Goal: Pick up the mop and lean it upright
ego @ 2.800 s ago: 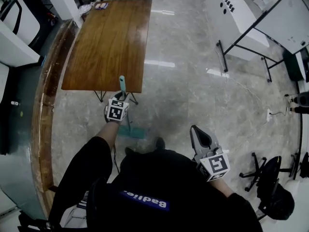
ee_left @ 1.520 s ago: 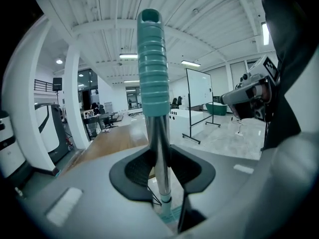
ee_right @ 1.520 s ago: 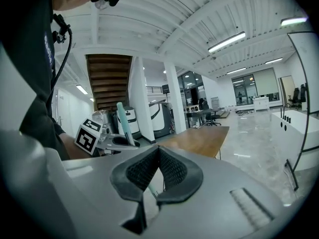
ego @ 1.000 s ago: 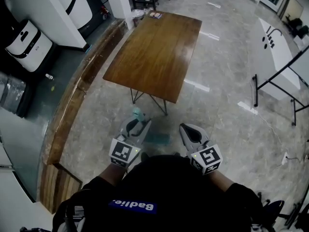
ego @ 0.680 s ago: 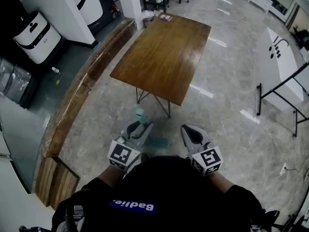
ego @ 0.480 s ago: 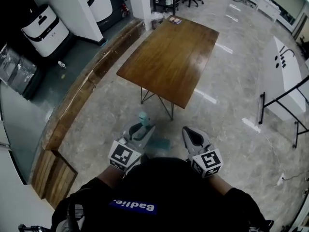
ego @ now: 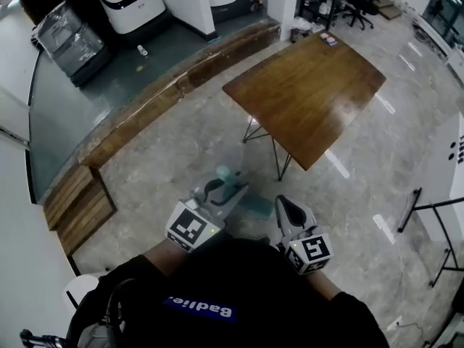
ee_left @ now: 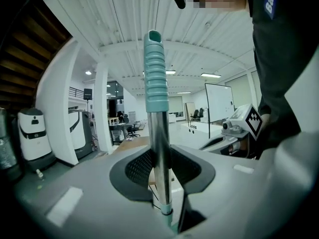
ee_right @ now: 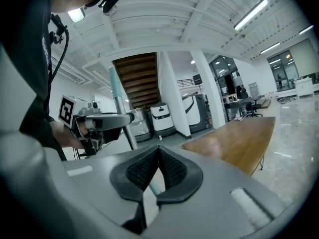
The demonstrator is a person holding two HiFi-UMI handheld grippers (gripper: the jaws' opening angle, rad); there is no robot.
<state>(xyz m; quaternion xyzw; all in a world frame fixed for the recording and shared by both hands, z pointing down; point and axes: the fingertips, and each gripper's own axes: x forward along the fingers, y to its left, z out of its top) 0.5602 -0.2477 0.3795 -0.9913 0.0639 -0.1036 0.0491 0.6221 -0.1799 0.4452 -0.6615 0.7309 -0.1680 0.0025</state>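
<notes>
The mop stands nearly upright: a metal pole (ee_left: 160, 148) with a teal ribbed grip (ee_left: 155, 73) on top. My left gripper (ee_left: 162, 183) is shut on the pole just below that grip. From the head view the left gripper (ego: 220, 196) is low at centre, with the teal grip (ego: 223, 174) poking out above it and the teal mop head (ego: 255, 206) on the floor beyond. My right gripper (ego: 284, 207) hovers just right of it, apart from the mop. Its pads (ee_right: 160, 164) meet at the tips with nothing between them. It looks across at the left gripper (ee_right: 99, 119) and the pole (ee_right: 117, 103).
A wooden table (ego: 308, 96) on thin metal legs stands ahead to the right. A long wooden ledge (ego: 167, 96) runs across the back left, ending at a slatted wooden step (ego: 76, 205). White machines (ego: 130, 2) stand behind it. A whiteboard stand (ego: 435, 209) is at far right.
The whole view has swung left: the table has shifted to the upper right and the ledge and step have come in. Both grippers stay close together, the left still holding the mop.
</notes>
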